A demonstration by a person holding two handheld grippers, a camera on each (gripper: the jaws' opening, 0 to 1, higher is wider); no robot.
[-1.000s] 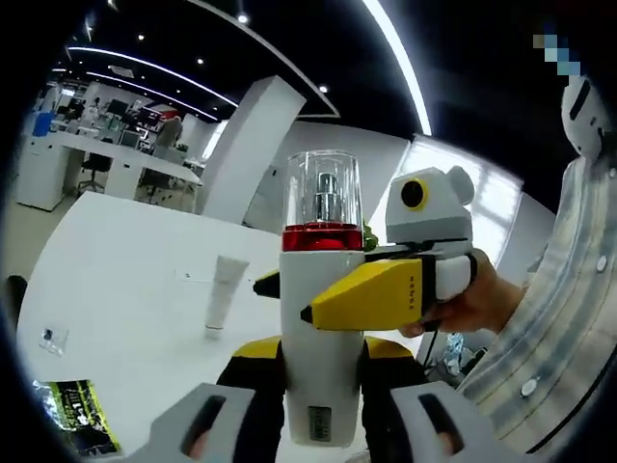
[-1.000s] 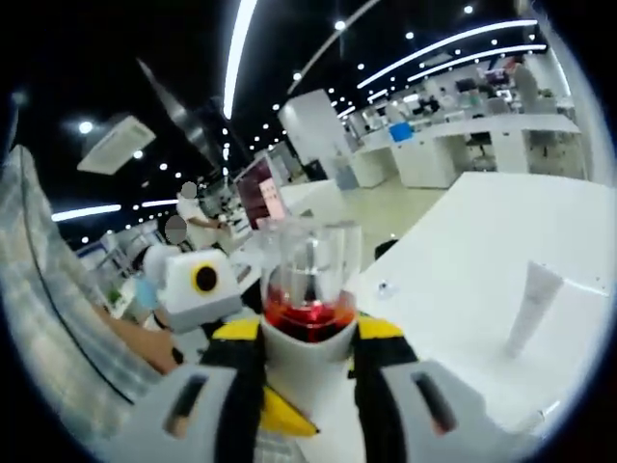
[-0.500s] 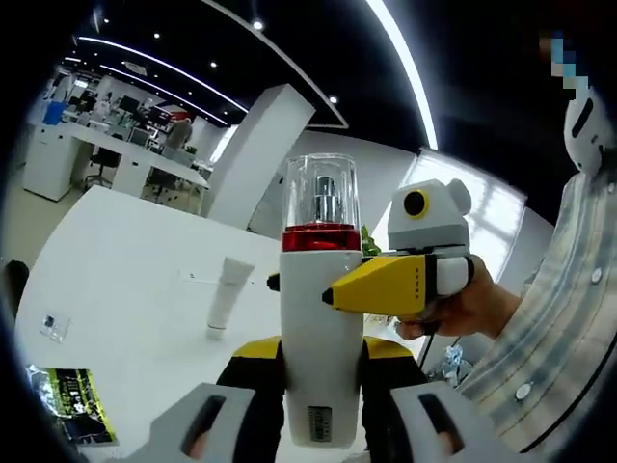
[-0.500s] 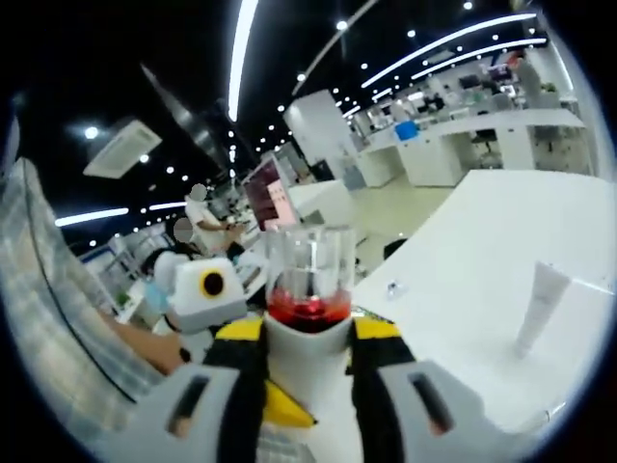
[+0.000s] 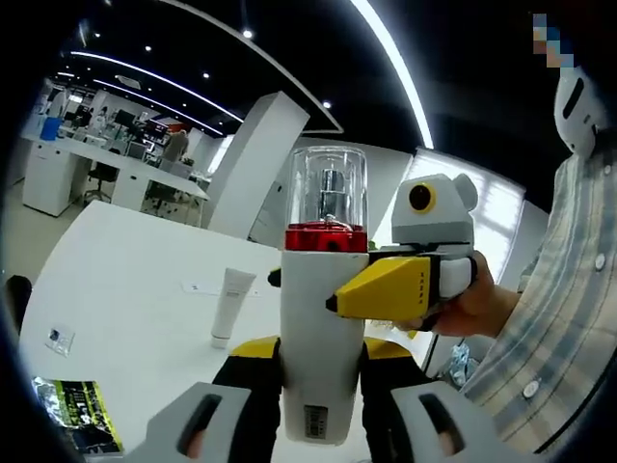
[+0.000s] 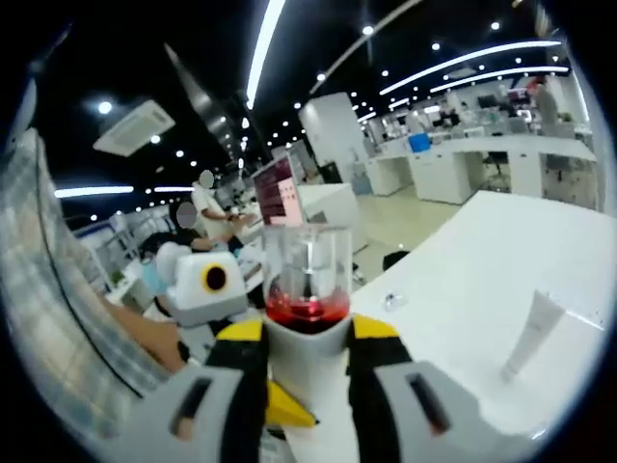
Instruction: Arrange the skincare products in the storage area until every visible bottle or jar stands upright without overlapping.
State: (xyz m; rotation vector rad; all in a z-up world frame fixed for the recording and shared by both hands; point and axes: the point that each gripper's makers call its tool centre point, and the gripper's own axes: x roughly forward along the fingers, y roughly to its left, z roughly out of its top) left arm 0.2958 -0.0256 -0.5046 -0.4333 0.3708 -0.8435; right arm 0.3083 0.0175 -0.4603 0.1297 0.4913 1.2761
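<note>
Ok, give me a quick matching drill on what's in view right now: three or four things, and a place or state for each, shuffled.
Things:
1. pump bottle
2. white tube
3. dark packet
4. clear cap

Places or states:
A. lying flat near the table edge
B. standing on its cap on the table, untouched
C. sitting over the pump, above the red collar
D. held off the table by both grippers

Pairs: 1-D, 2-B, 3-A, 4-C
</note>
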